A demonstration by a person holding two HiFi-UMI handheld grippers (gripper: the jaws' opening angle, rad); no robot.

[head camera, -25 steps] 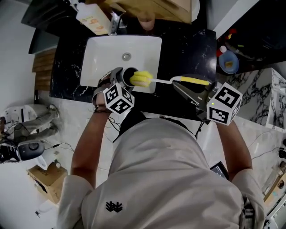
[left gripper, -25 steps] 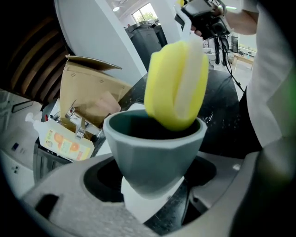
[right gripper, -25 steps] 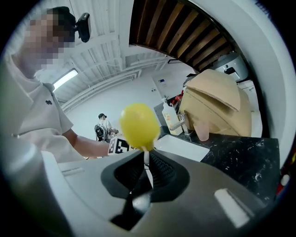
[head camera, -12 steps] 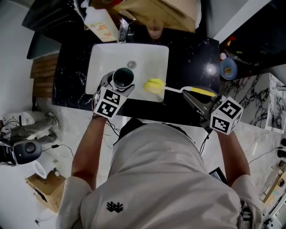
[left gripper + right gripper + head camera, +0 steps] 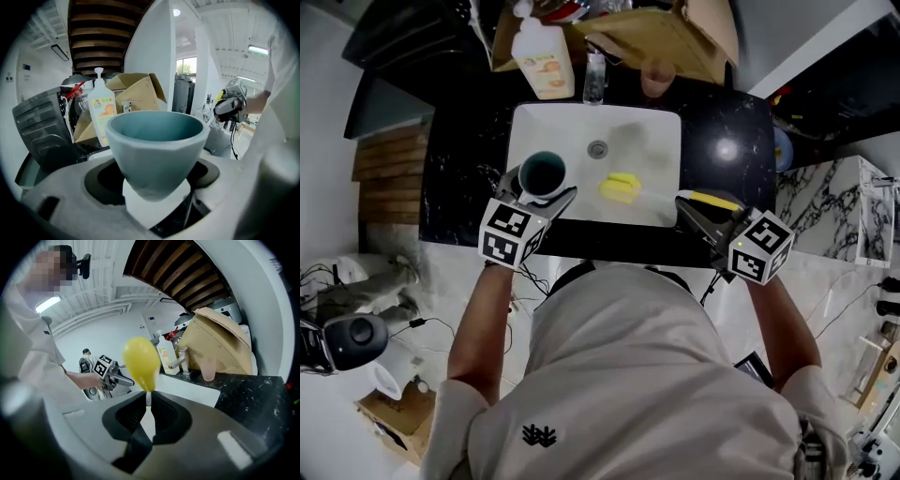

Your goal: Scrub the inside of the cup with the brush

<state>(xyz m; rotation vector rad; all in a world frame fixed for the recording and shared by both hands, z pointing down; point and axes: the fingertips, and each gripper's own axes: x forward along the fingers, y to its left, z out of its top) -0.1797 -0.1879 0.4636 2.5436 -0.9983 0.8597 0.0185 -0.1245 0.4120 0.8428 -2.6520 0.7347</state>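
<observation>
Cup (image 5: pixel 543 173) clamped in wide left gripper (image 5: pixel 546 193), brush (image 5: pixel 621 187) pinched in right gripper (image 5: pixel 687 202); risk: off-centre entry knocking cup into sink (image 5: pixel 661 141).

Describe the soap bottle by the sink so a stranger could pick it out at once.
Find the white sink set in the black counter. Behind its back left corner, just left of the faucet, stands the pump bottle. Its pale body, pump top and orange label set it apart from the plain pink cup right of the faucet.
</observation>
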